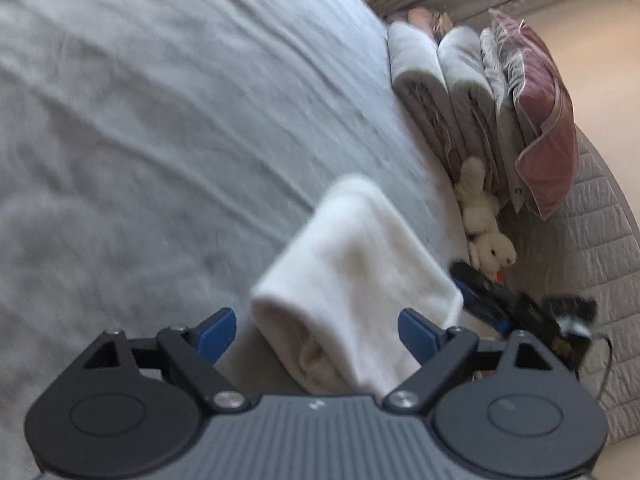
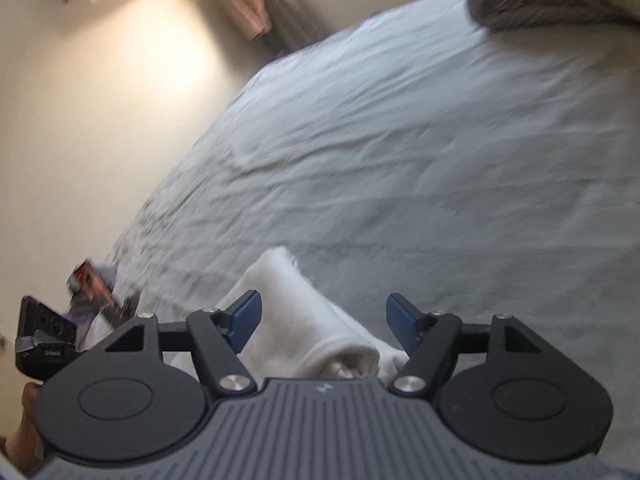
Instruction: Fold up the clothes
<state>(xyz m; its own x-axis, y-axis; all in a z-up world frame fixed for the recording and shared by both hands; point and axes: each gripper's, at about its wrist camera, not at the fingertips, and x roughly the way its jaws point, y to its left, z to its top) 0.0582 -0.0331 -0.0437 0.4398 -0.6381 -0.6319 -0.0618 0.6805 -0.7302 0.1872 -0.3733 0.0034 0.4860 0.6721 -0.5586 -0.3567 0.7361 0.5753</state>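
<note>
- We find a home bedroom: a wide bed (image 1: 160,120) under a wrinkled grey sheet fills most of both views.
- We note folded grey blankets (image 1: 440,92) and a pink pillow in a clear bag (image 1: 544,120) stacked at the bed's edge, against a quilted padded headboard (image 1: 600,240).
- We record a white plush toy (image 1: 486,220) lying beside that stack.
- We observe plain cream walls (image 2: 100,100), a curtain with daylight at its top (image 2: 280,8), and a pink garment (image 2: 244,4) hanging near it.
</note>
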